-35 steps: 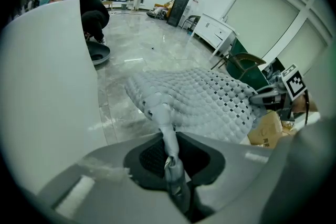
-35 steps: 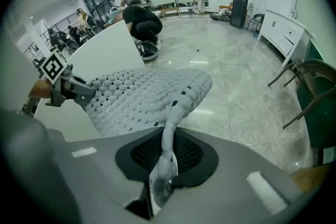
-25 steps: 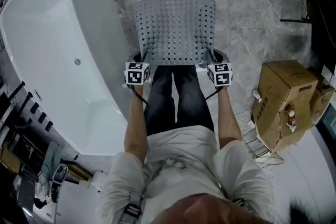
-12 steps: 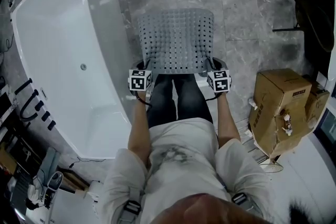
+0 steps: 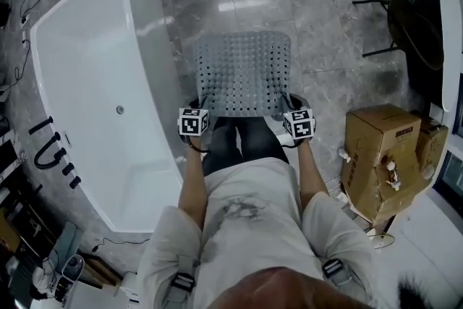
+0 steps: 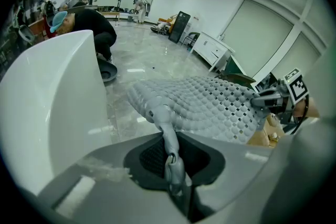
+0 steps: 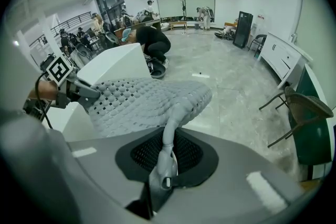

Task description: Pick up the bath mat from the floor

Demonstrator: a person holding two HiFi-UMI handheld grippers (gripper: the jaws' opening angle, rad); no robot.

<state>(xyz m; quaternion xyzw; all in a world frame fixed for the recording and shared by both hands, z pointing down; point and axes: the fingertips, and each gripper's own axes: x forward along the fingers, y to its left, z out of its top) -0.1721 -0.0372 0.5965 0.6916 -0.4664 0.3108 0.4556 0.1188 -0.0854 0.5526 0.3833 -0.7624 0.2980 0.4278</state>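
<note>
A grey perforated bath mat [image 5: 242, 72] hangs stretched out in front of me, off the floor. My left gripper [image 5: 198, 106] is shut on its near left corner, and my right gripper [image 5: 289, 103] is shut on its near right corner. In the left gripper view the mat [image 6: 210, 105] spreads away from the pinched corner at my left gripper [image 6: 170, 157]. The right gripper view shows the mat [image 7: 142, 102] bunched into my right gripper [image 7: 164, 165], with the other gripper at its far corner.
A white bathtub [image 5: 98, 90] stands close on the left. A cardboard box [image 5: 380, 155] sits on the marble floor to the right, and a dark chair [image 5: 416, 18] is at the far right. A crouching person [image 7: 149, 42] is beyond the tub.
The mat and both grippers have risen, and the view has pulled back from the floor. The grips on both corners are unchanged.
</note>
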